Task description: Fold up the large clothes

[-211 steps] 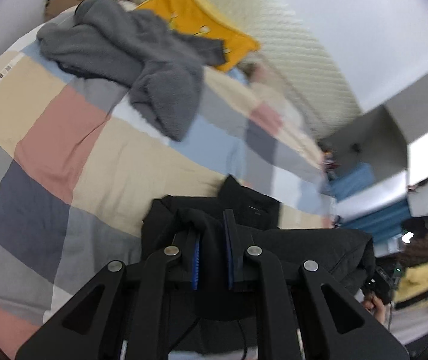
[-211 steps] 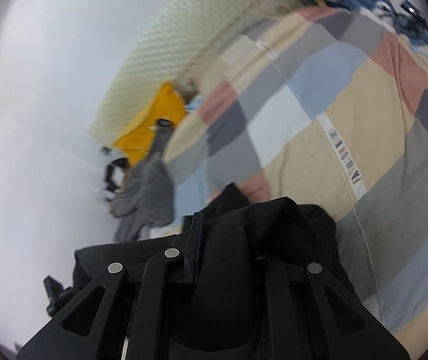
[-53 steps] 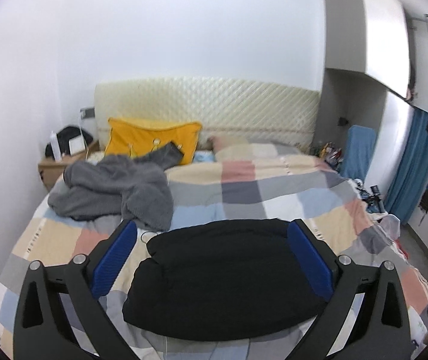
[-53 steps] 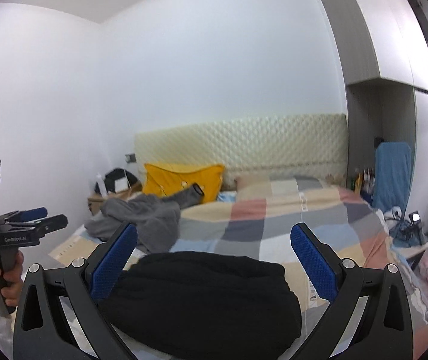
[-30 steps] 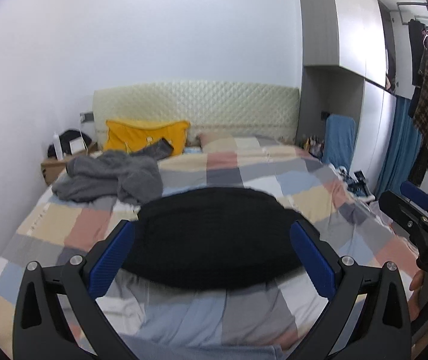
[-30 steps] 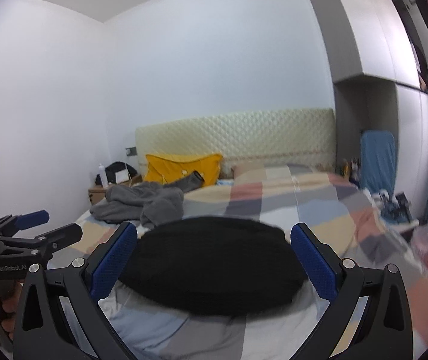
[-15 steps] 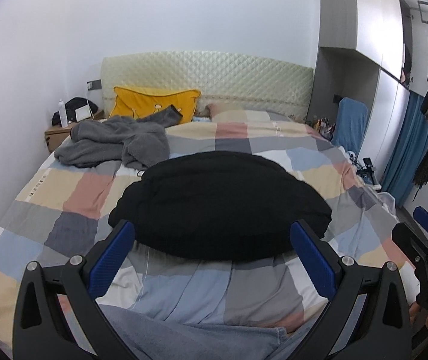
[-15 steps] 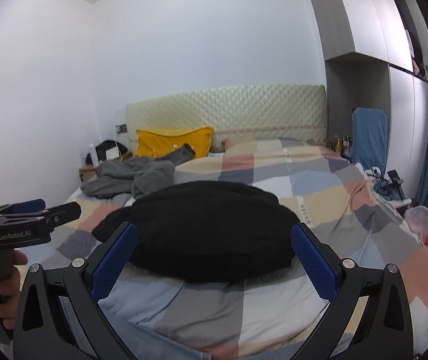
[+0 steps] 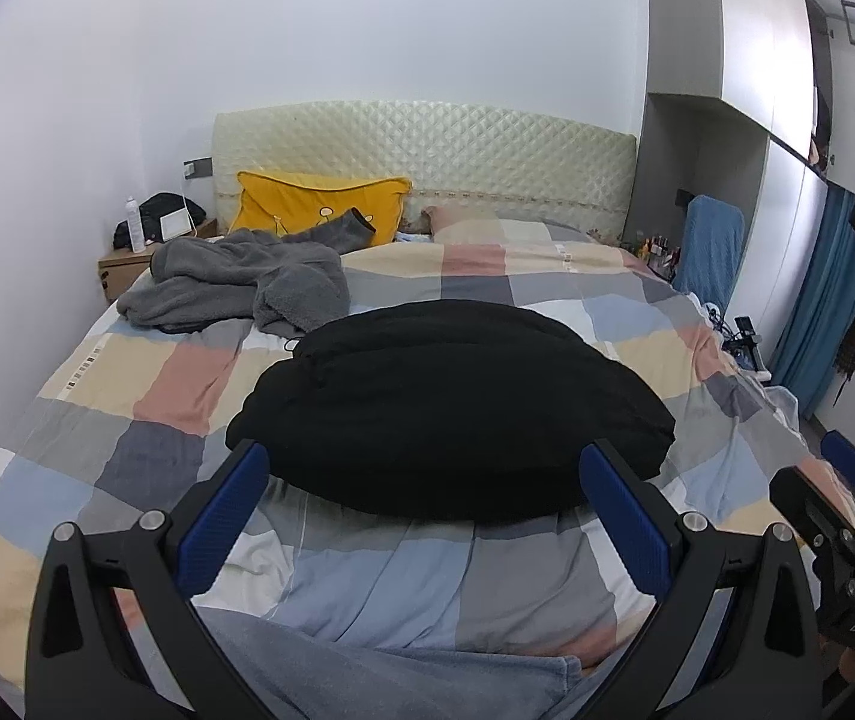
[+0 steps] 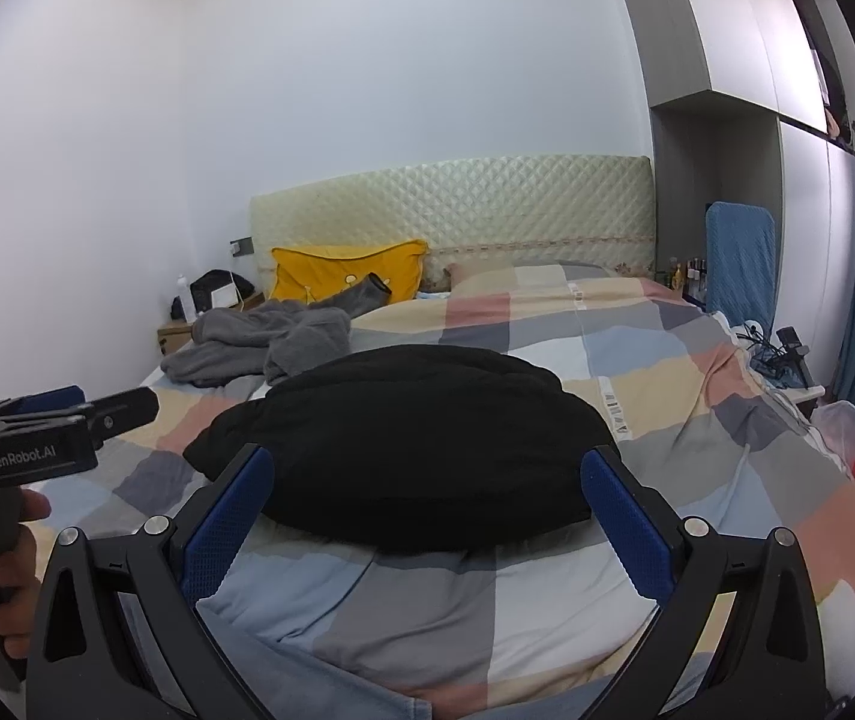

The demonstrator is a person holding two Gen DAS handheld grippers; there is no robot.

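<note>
Black jacket (image 9: pixel 451 402) folded mid-bed (image 9: pixel 127 396); our left gripper (image 9: pixel 427 516), right gripper (image 10: pixel 427 516) both spread, empty. Next: grey robe (image 9: pixel 235 282) beyond jacket, pinch shoulders evenly.

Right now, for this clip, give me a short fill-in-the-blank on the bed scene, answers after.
1. The folded garment on the bed is ____ in colour.
2. Both the left gripper and the right gripper are ____.
3. The pillow by the headboard is ____.
4. The crumpled grey garment lies ____ the pillow.

Answers: black; open; yellow; in front of
</note>
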